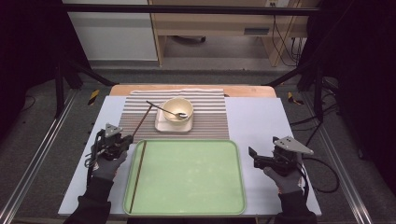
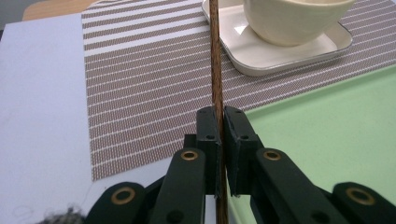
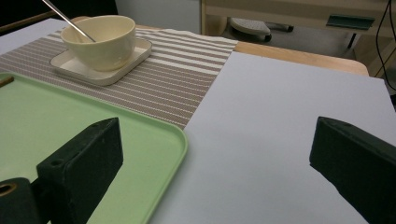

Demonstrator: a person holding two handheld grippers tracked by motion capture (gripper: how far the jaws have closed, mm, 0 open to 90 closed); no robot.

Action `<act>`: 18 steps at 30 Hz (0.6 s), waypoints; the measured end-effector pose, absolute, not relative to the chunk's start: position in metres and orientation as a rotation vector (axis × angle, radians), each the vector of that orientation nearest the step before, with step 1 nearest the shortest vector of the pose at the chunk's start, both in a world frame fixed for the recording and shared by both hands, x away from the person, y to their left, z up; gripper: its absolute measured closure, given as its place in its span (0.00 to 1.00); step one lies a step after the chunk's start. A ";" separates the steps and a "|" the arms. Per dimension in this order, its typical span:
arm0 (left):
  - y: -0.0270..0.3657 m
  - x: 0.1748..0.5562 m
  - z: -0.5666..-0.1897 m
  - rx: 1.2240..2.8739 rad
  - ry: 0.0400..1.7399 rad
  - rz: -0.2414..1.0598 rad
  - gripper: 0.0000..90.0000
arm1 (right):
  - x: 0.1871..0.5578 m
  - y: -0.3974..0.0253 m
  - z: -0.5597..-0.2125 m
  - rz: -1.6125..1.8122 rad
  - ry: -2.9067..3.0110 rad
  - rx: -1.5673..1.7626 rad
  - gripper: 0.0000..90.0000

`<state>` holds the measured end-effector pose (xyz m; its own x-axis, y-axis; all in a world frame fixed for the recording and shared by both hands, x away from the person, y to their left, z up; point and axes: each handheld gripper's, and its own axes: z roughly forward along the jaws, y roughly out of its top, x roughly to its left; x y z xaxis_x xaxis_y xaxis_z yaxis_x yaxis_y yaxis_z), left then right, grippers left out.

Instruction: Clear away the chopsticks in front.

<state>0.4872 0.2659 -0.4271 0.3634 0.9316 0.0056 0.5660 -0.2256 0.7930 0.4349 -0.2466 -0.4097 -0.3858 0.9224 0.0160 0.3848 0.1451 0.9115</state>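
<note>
Left tongs (image 2: pixel 219 140), near the bench's left edge, clamp one brown chopstick (image 1: pixel 142 117) slanting over the striped placemat (image 1: pixel 140 116); its twin (image 1: pixel 138 175) lies in the green tray (image 1: pixel 187 205); right tongs (image 3: pixel 215 154) idle agape; next, probably tray placement alongside.

- On my high feed, a brown-and-white striped placemat (image 1: pixel 205 123) lies at the far middle of the table.
- It rests on a pale blue-grey sheet (image 1: pixel 261 126), and I see a wooden table edge (image 1: pixel 247 90) showing just past that sheet.
- Beyond the table I see a light wooden desk (image 1: pixel 219 21) with dark cables (image 1: pixel 282 42) hanging at its right.
- A white cabinet (image 1: pixel 112 32) stands to the desk's left.
- A black frame bar (image 1: pixel 187 9) crosses the top of my view.
</note>
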 end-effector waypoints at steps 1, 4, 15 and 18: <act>0.267 0.484 -0.428 1.896 1.305 0.647 0.94 | 0.435 -0.246 -0.410 1.212 1.855 1.248 0.03; 0.269 0.476 -0.430 1.898 1.307 0.640 0.94 | 0.435 -0.245 -0.410 1.207 1.860 1.241 0.03; 0.266 0.445 -0.433 1.902 1.283 0.624 0.94 | 0.433 -0.244 -0.409 1.215 1.867 1.232 0.02; 0.264 0.439 -0.434 1.897 1.279 0.611 0.94 | 0.433 -0.243 -0.408 1.212 1.864 1.227 0.02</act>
<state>0.4389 0.2638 -0.4335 0.3852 0.9226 -0.0226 0.5623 -0.2153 0.7984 0.4326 -0.2430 -0.4084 -0.3985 0.9171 0.0049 0.3765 0.1588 0.9127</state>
